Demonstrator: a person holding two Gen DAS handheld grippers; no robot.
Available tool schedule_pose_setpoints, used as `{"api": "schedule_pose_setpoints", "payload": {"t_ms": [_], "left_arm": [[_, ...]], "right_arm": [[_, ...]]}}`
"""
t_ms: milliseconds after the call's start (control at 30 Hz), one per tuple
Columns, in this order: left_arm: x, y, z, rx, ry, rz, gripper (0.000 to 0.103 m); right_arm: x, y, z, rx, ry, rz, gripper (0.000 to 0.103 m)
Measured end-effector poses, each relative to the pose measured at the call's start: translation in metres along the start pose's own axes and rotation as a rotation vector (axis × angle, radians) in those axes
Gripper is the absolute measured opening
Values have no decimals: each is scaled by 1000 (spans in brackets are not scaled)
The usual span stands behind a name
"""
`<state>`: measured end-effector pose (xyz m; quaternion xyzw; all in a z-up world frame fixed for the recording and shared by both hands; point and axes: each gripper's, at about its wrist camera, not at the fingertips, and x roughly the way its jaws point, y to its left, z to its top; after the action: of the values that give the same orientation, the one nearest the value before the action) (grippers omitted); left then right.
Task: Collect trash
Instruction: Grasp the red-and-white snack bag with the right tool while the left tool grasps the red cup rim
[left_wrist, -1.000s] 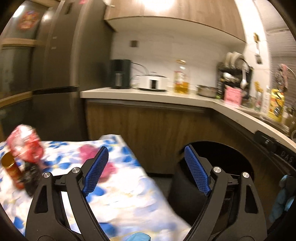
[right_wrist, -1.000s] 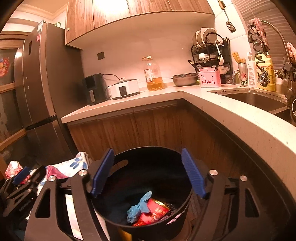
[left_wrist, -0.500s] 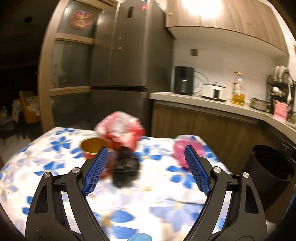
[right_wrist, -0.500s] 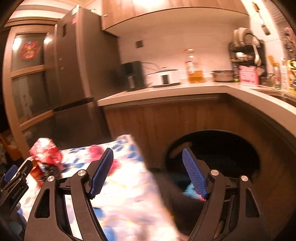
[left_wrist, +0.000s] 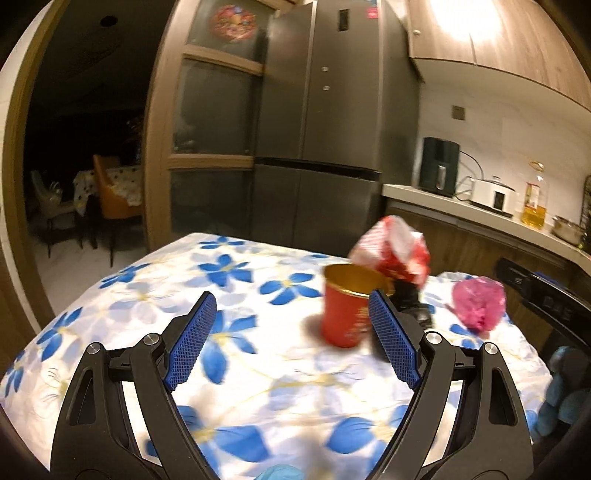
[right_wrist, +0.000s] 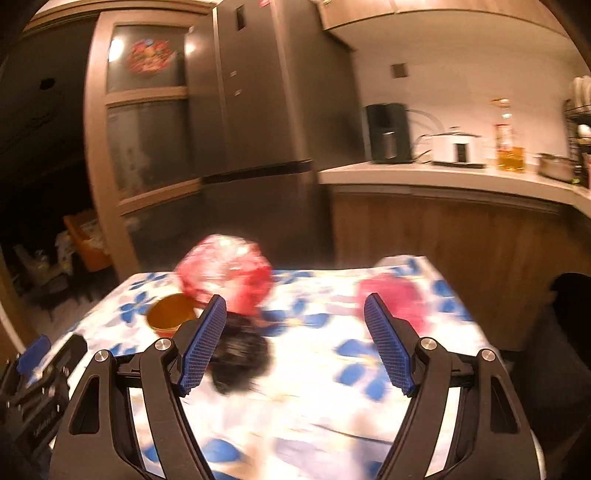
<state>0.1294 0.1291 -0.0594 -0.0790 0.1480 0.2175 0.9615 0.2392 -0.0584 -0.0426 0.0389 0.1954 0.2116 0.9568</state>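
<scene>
Both hand-held grippers wide, empty: left hand-held gripper (left_wrist: 290, 341), right hand-held gripper (right_wrist: 295, 341). Trash on desk (left_wrist: 110, 314): red cup (left_wrist: 345, 314) at left's 1 o'clock, red wrapper (left_wrist: 393, 251) behind it, black wad (right_wrist: 238, 350), pink bag (left_wrist: 478, 304) at 3. Jaws look pre-opened for next pick; bin (right_wrist: 569, 332) at right's 3.
</scene>
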Motion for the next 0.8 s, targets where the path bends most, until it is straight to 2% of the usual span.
{"api": "schedule_pose_setpoints", "payload": {"t_ms": [133, 200, 433, 633, 700, 800], "left_arm": [[0, 25, 2, -30, 2, 13, 83], [1, 30, 3, -35, 3, 15, 83], [9, 46, 1, -41, 16, 19, 83], [17, 49, 1, -45, 28, 2, 83], [19, 48, 1, -44, 31, -3, 83], [22, 46, 2, -44, 34, -14, 83]], "right_arm": [[18, 39, 5, -38, 0, 56, 75], [30, 58, 7, -67, 0, 70, 71], [67, 82, 7, -86, 36, 38, 57], [85, 80, 6, -63, 67, 19, 38], [87, 77, 4, -58, 77, 21, 22], [86, 73, 1, -62, 81, 20, 11]]}}
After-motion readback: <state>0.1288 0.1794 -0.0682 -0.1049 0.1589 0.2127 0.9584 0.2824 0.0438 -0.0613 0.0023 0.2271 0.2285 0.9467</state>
